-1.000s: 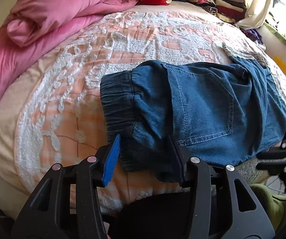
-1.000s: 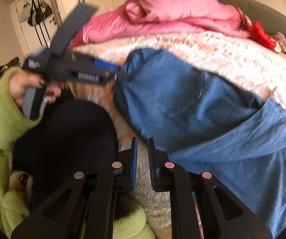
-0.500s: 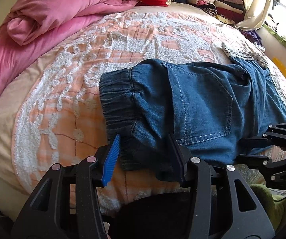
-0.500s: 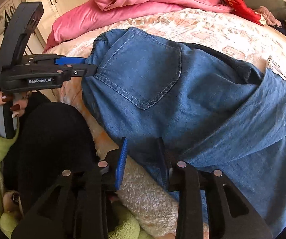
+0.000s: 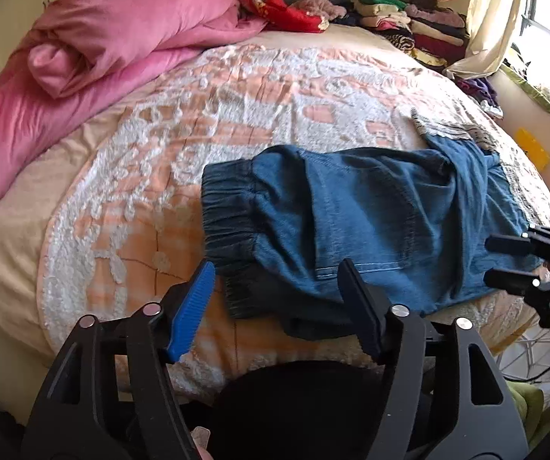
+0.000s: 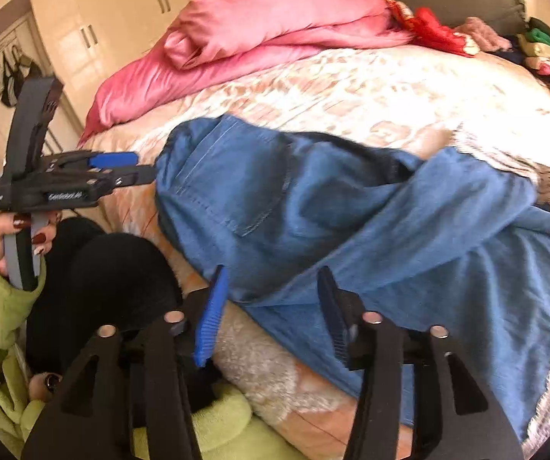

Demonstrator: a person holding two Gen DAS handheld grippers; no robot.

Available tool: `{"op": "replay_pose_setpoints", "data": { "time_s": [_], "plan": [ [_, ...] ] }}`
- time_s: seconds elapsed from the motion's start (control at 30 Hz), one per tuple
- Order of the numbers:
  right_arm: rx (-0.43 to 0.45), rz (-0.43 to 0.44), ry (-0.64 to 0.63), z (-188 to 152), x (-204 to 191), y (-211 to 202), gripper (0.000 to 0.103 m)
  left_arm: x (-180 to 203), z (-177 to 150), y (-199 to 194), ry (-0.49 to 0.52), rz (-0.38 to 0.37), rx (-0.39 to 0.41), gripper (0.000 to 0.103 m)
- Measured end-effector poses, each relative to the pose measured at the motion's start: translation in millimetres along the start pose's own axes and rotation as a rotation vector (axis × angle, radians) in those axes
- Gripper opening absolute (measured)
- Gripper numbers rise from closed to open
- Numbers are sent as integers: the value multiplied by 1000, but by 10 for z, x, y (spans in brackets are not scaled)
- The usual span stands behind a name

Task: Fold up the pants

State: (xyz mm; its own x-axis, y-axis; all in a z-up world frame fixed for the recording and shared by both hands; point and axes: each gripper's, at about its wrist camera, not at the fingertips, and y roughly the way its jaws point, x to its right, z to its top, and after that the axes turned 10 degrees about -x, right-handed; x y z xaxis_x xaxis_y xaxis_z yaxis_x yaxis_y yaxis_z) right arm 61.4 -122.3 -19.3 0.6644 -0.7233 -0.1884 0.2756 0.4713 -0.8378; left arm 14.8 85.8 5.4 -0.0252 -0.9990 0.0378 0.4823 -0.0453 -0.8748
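The blue denim pants (image 5: 370,230) lie on the bed, waistband to the left, legs running right with a fold over the top. They fill the middle of the right wrist view (image 6: 351,211). My left gripper (image 5: 275,306) is open and empty, just short of the dark elastic waistband (image 5: 229,222). My right gripper (image 6: 271,314) is open and empty at the near edge of the pants. It shows at the right in the left wrist view (image 5: 512,260). The left gripper shows at the left in the right wrist view (image 6: 137,170).
The pants rest on a peach and white textured bedspread (image 5: 198,115). A pink duvet (image 5: 102,38) is bunched at the far left. Stacks of folded clothes (image 5: 409,19) sit at the far right. My black-clad knee (image 6: 102,280) is at the bed's near edge.
My right gripper has opened from shut and moved up to the near edge of the pants. My left gripper has pulled back a little from the waistband and stays open.
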Motion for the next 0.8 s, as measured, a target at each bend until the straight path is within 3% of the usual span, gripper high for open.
{"op": "replay_pose_setpoints", "data": {
  "time_s": [0.37, 0.8],
  "plan": [
    [103, -60, 100, -101, 300, -417, 74, 359, 22, -151, 46, -36, 33, 68],
    [185, -103, 182, -114, 608, -724, 82, 943, 118, 15, 118, -147, -11, 73]
  ]
}}
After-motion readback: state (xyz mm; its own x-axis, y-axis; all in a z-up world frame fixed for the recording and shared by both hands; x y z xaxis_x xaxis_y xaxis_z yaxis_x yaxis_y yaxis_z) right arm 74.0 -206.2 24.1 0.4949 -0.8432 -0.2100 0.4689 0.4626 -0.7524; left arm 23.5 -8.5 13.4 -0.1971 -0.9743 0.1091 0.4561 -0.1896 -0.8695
